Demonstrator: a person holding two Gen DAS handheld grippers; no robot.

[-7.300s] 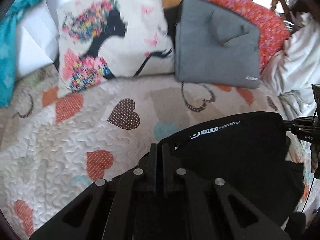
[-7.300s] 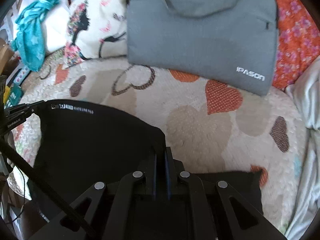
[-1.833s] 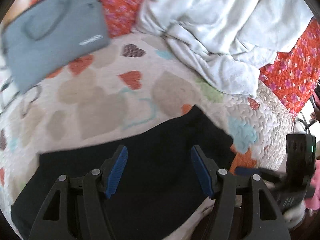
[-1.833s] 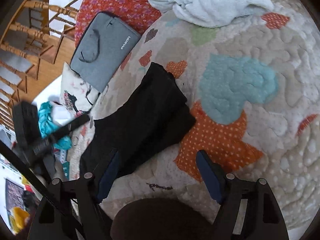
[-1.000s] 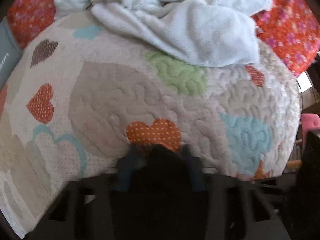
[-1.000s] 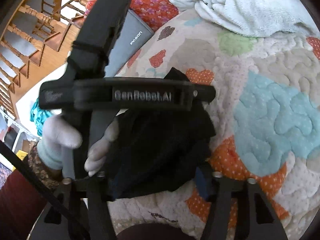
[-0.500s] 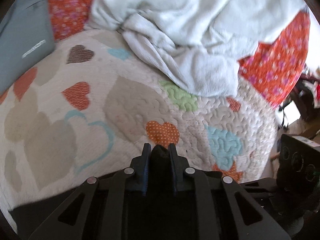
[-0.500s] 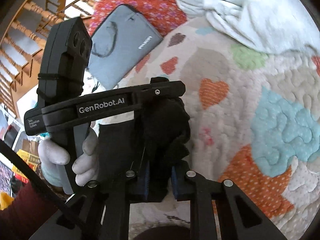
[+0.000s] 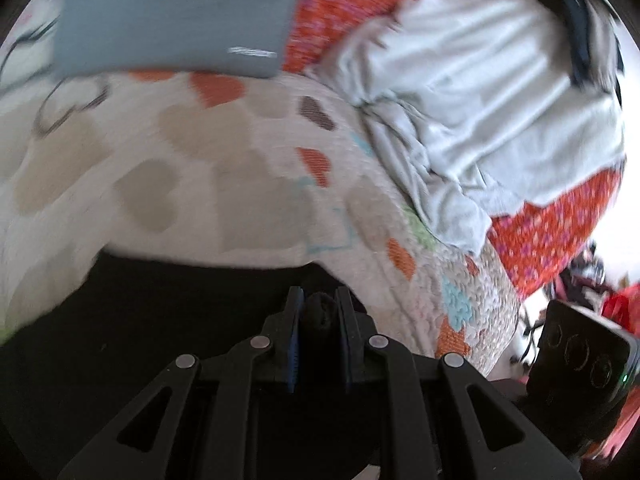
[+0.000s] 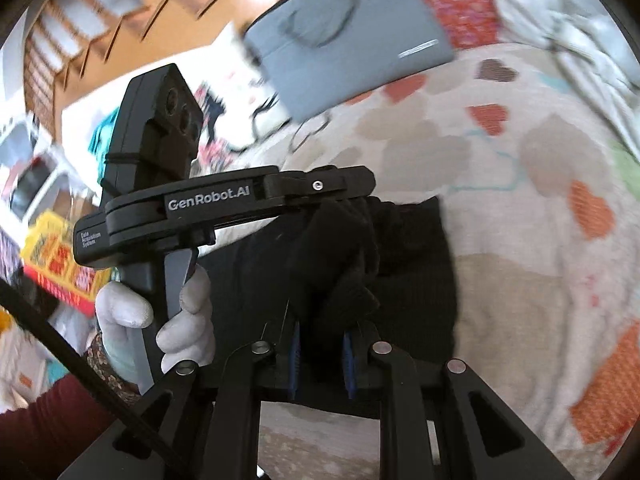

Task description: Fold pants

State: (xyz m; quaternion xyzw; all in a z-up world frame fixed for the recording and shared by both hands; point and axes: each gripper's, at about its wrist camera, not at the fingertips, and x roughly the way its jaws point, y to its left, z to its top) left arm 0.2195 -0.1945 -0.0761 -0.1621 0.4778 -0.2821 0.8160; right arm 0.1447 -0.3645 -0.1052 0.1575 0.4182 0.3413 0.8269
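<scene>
1. The left gripper (image 9: 318, 306), black with blue pads, is clenched on a bunched fold of the black fabric pants (image 9: 168, 312); dark cloth fills the narrow gap between its jaws.
2. The right gripper (image 10: 320, 334) likewise grasps a gathered wad of the same pants (image 10: 404, 248), its pads pressed against the cloth.
3. The pants lie partly on the cream quilted bedspread with coloured hearts (image 9: 192, 168), near its front edge, with the gripped end lifted off it.
4. In the right wrist view, a white-gloved hand (image 10: 160, 312) holds the handle of the left gripper, which crosses just above the raised cloth.
5. A grey fabric laptop bag (image 9: 172, 16) rests at the far edge of the bedspread, against an orange floral cushion (image 9: 340, 8).
6. A pale crumpled blanket (image 9: 480, 112) lies heaped along the bedspread's right edge.
</scene>
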